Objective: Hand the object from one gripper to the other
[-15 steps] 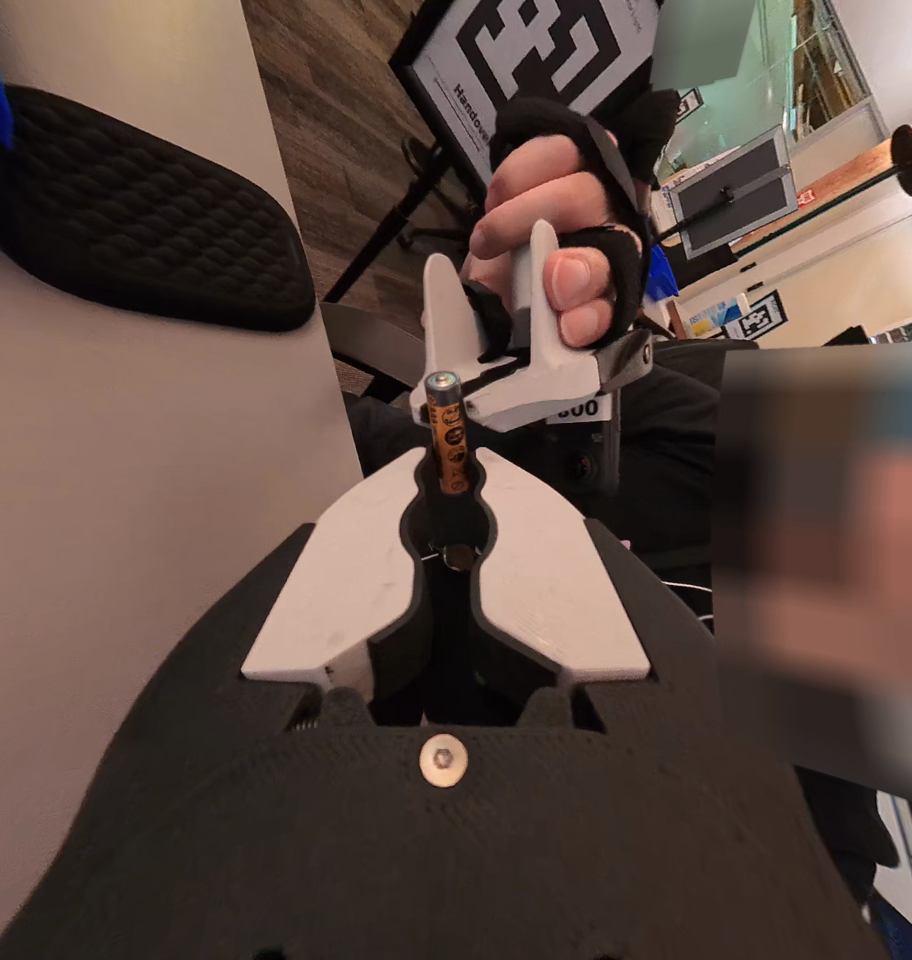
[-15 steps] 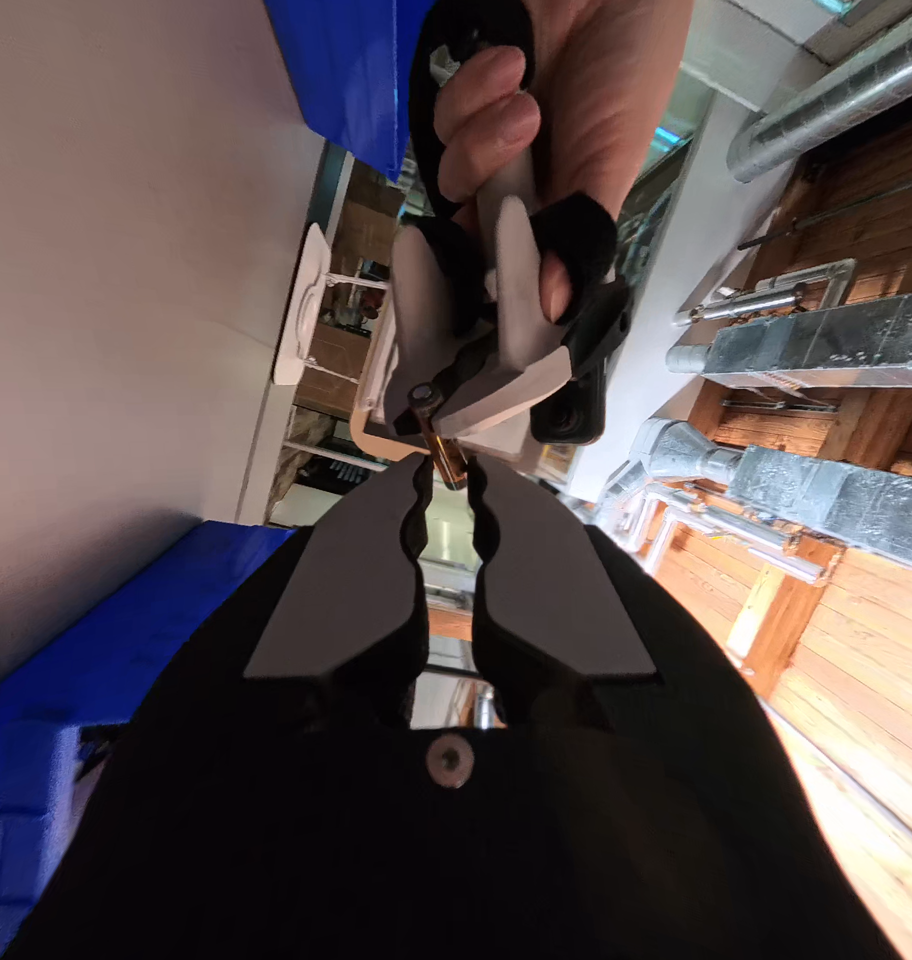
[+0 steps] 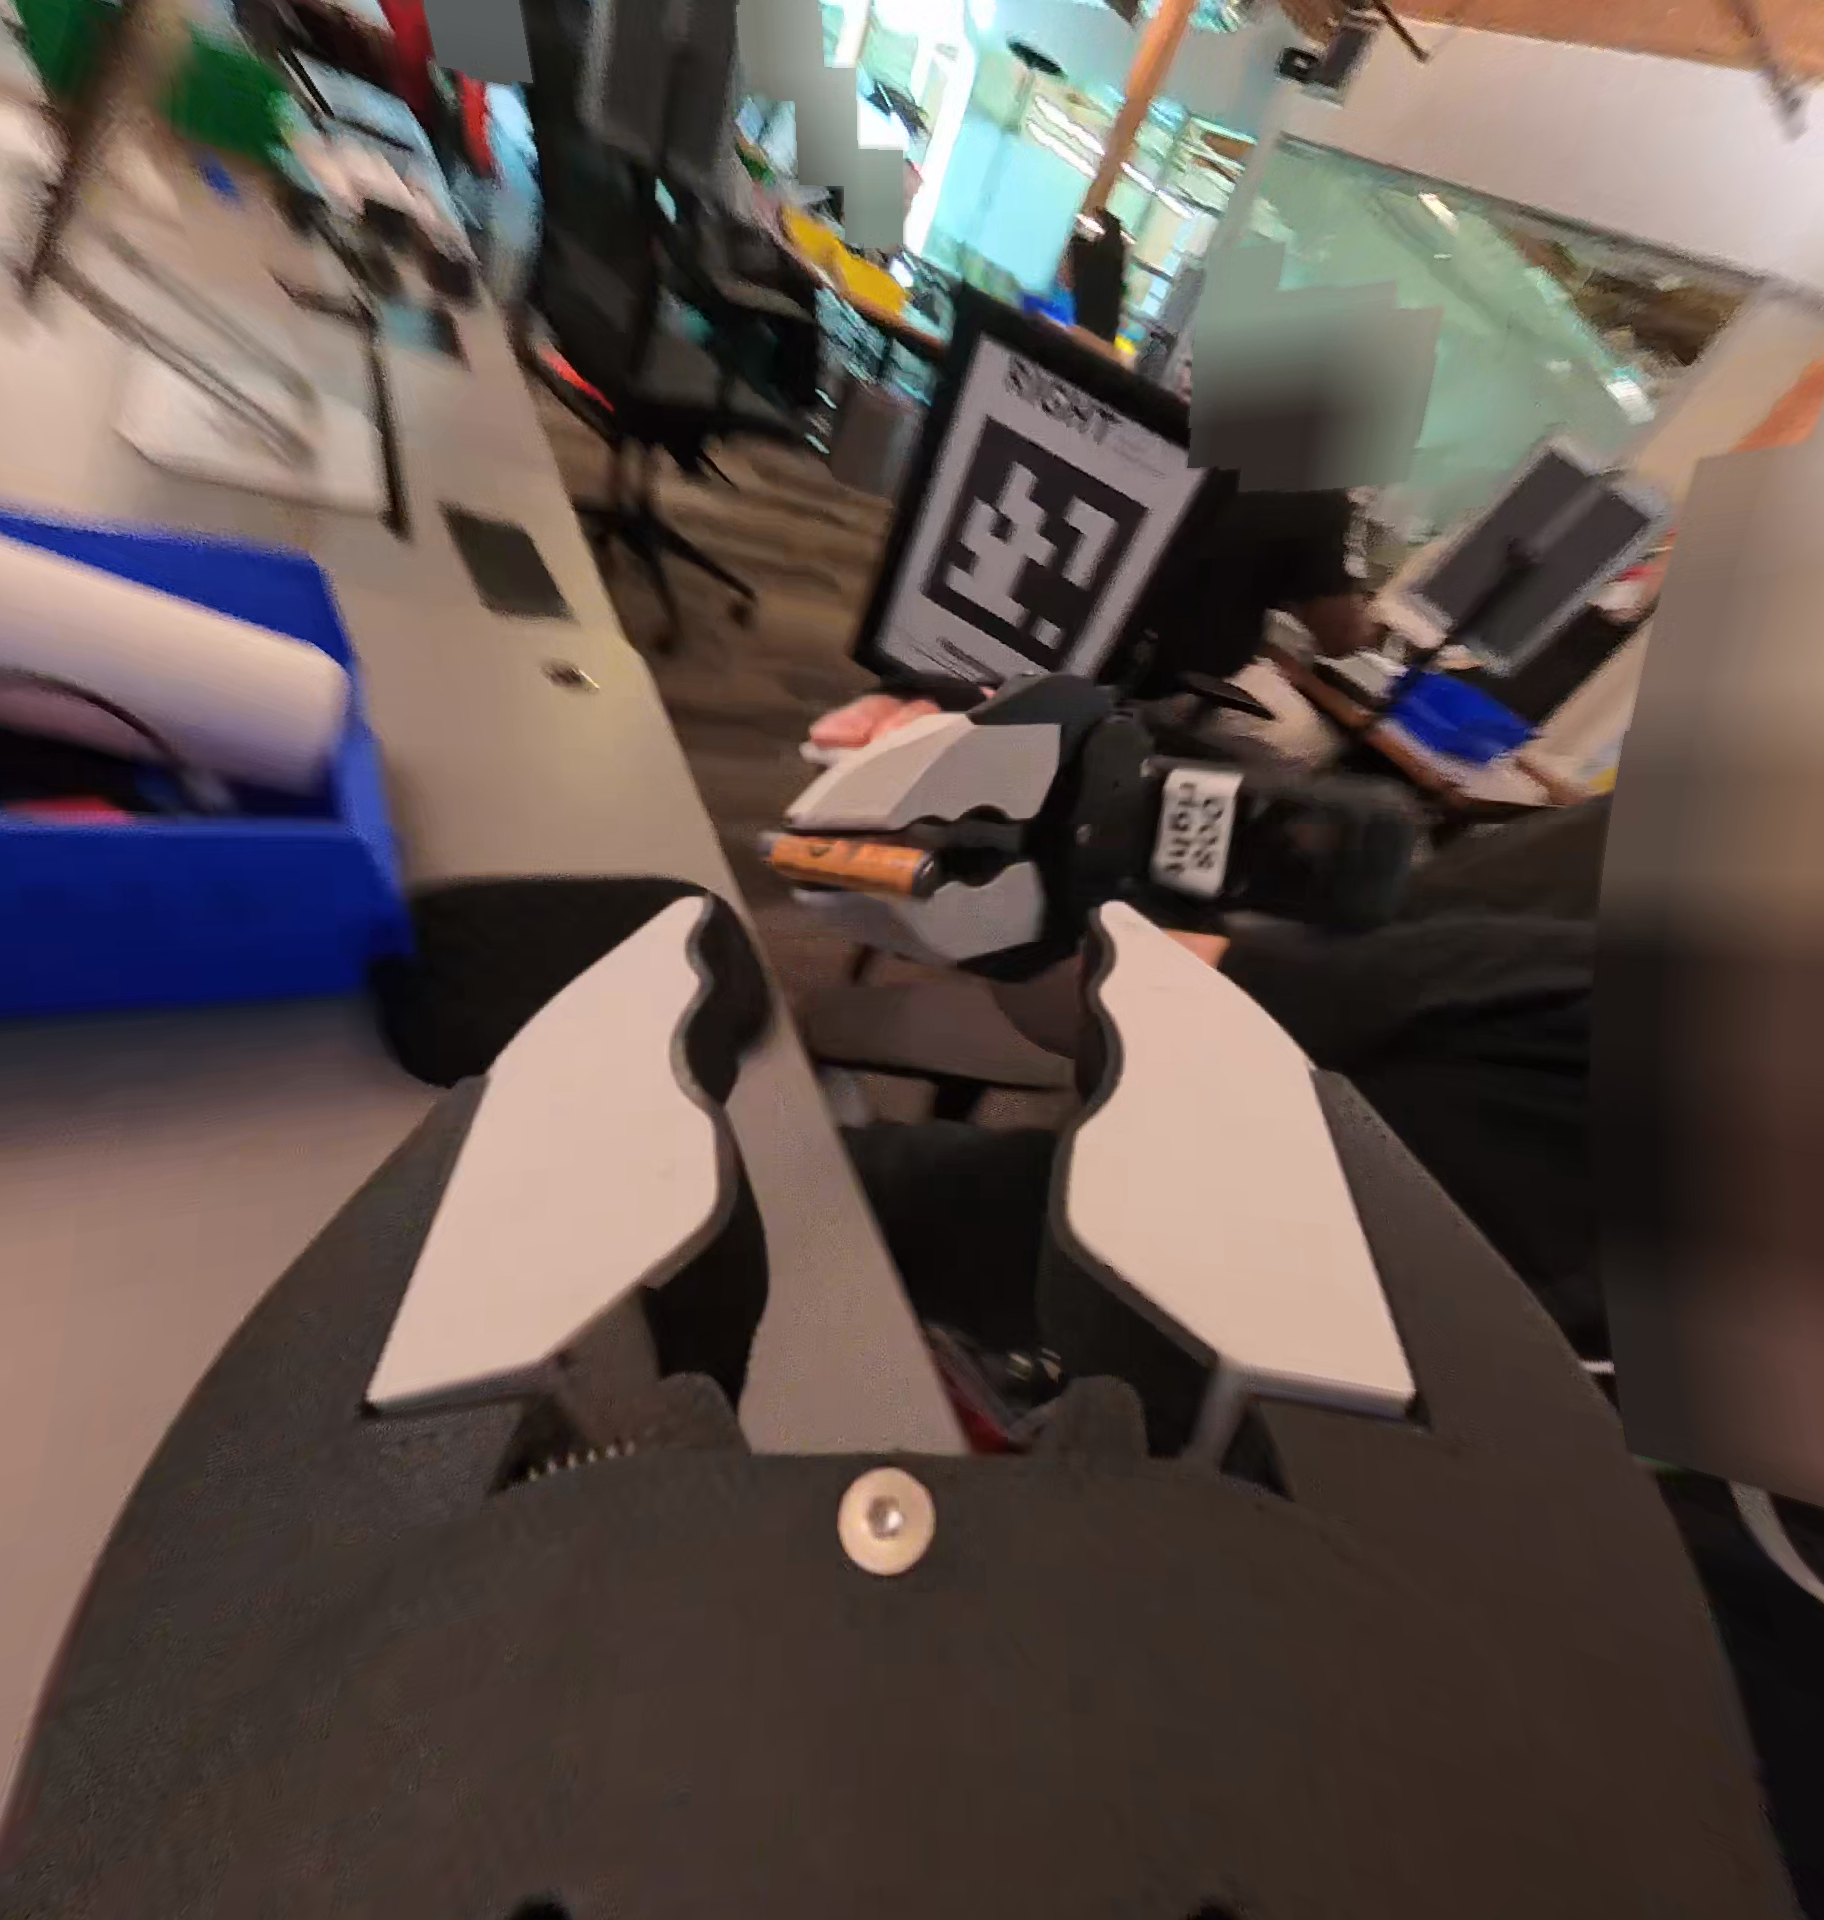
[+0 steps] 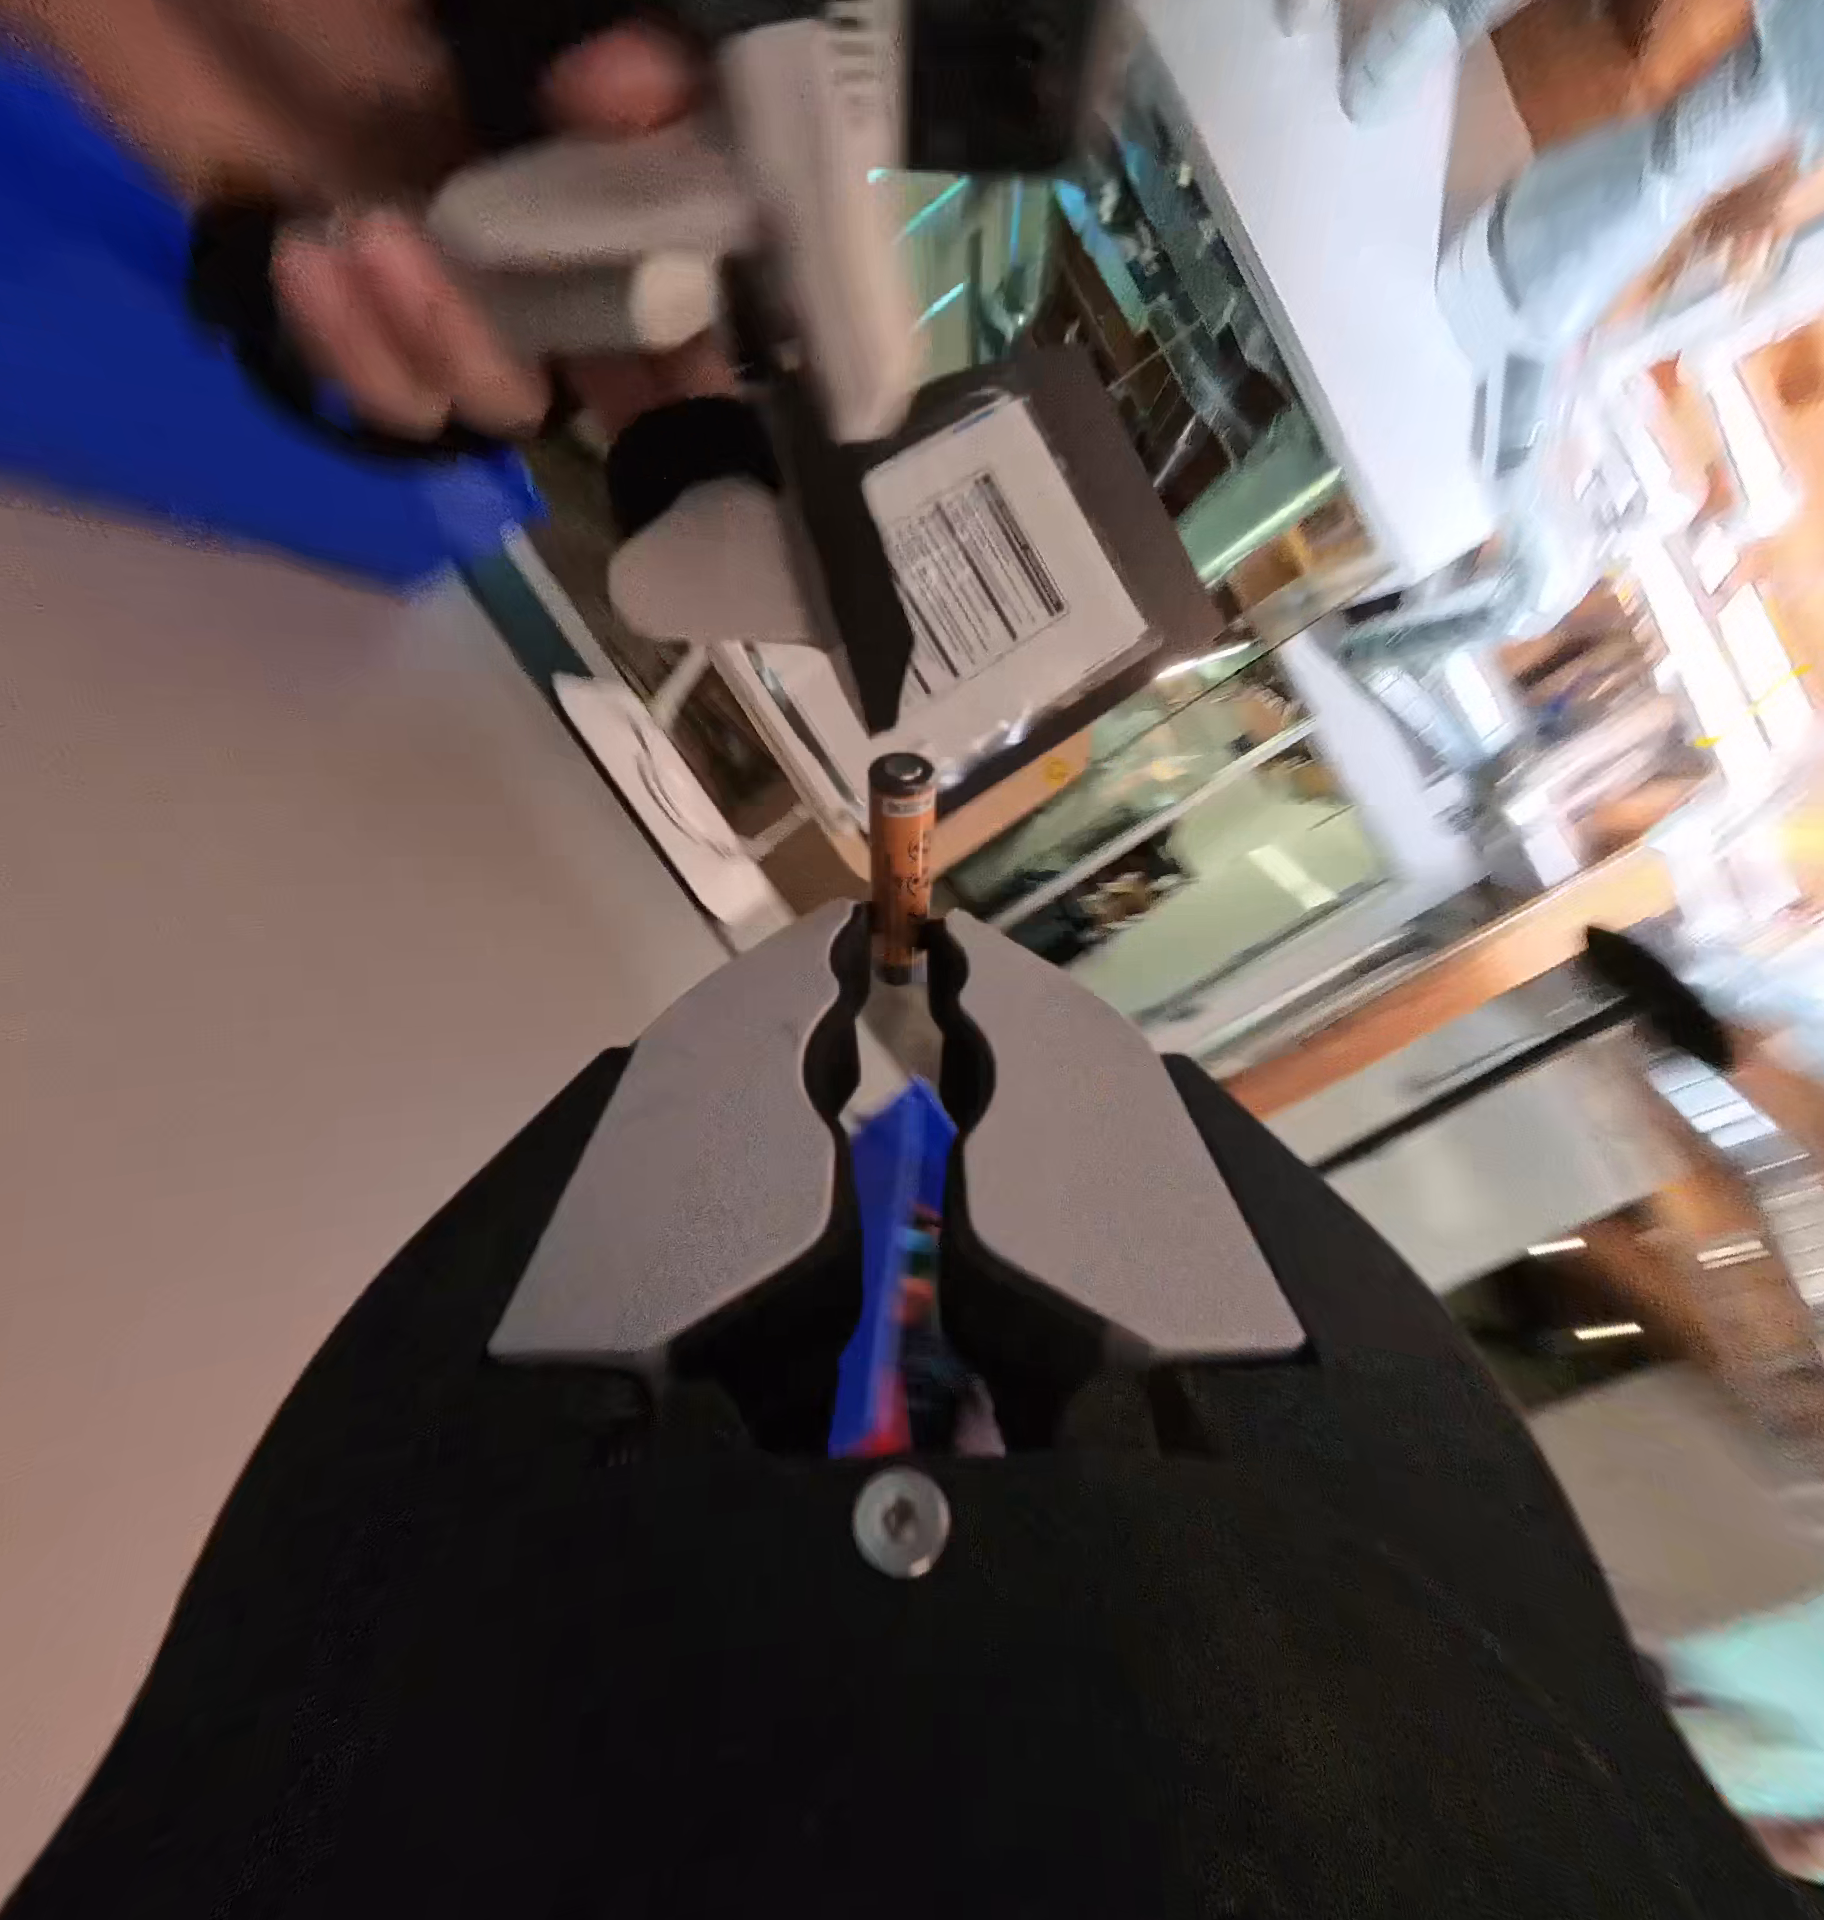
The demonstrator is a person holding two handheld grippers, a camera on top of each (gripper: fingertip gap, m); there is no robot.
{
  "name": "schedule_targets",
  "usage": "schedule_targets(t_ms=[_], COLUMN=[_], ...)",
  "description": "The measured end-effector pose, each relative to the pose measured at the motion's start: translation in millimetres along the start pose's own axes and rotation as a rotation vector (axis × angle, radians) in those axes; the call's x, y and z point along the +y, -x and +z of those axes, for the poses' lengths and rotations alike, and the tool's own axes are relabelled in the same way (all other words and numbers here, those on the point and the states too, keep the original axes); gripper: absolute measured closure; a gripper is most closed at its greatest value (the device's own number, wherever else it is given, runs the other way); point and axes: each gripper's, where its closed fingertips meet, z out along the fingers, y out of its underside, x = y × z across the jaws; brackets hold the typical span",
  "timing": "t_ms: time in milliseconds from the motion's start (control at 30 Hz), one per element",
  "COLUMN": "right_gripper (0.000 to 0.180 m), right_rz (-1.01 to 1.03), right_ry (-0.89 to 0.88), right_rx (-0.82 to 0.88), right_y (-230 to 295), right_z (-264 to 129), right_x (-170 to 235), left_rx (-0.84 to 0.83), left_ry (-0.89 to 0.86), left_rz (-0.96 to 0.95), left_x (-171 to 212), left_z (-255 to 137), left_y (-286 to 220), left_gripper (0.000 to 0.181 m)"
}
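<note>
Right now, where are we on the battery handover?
Done: the transfer itself looks complete. The left tongs are open and empty. In hand: the right tongs are shut on the battery near one end, most of it sticking out past the tips; the left wrist view shows the same grip from the side. Left: nothing obvious beyond separating the two.

The left wrist view is taken from just behind the left gripper [image 3: 897,935], along its white fingers [image 3: 575,1153], over the pale grey worktop [image 3: 534,686] edge toward the room. The right wrist view is rolled sideways and blurred, taken close behind the right gripper [image 4: 897,925]. Shared by both are the small orange-and-black cylindrical battery [image 3: 851,864] [image 4: 900,862], the blue plastic bin [image 3: 160,883] [image 4: 108,384] and the worktop.
</note>
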Motion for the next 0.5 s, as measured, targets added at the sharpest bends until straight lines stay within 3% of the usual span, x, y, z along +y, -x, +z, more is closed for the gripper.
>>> schedule_targets(t_ms=[33,167,267,400,500], right_gripper=[0.169,0.169,0.169,0.169,0.169], right_rz=[0.174,0.873,1.241,1.545,1.626], right_ry=[-0.034,-0.207,-0.302,-0.308,-0.263], right_rx=[-0.025,-0.266,-0.503,-0.791,-0.966], right_y=[-5.0,-11.0,-6.0,10.4,24.5], right_z=[0.6,5.3,6.8,5.0,-0.7], right_x=[-3.1,-23.5,-36.6,-44.3,-46.7], left_rx=[-0.042,-0.149,-0.211,-0.408,-0.488], left_ry=[-0.038,-0.139,-0.091,-0.012,0.052], left_rz=[0.068,0.286,0.498,0.899,1.055], left_x=[-6.7,-20.8,-16.5,-4.2,5.5], left_z=[-4.7,-14.3,-12.4,-6.6,1.6], left_y=[0.7,-4.8,-12.5,-14.5,-12.5], left_gripper=[0.116,0.123,0.118,0.098,0.099])
